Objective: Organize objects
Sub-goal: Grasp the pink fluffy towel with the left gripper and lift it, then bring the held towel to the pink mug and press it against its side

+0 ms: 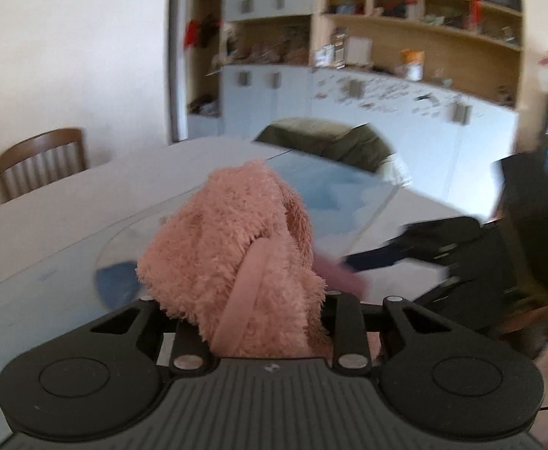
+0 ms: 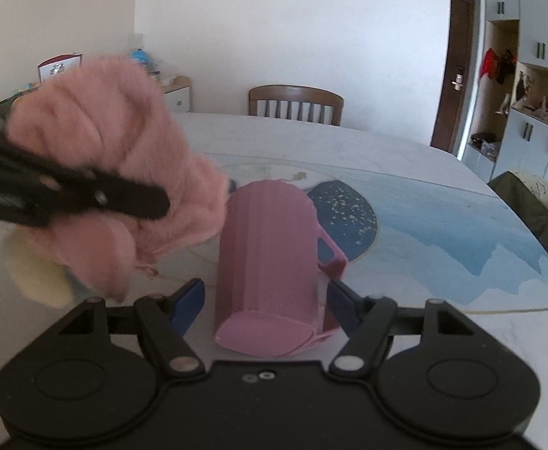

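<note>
A pale table point(image 2: 405, 157) bore a blue painted pattern (sky-like, with a dark speckled disc). A wooden chair point(image 2: 295, 104) stood at its far edge. Cluttered shelves point(image 1: 420, 30) lined the wall above grey cabinets point(image 1: 386, 101).

Left gripper point(image 1: 247, 300): a black plastic frame with two round discs at its near corners, a grey ribbed plate between them, and silver pivot pins on angled black link arms. Right gripper point(image 2: 264, 300): the same black frame and discs (its centre plate is smooth black with two small silver screws), ending in dark blue fingertips point(image 2: 189, 300).
</note>
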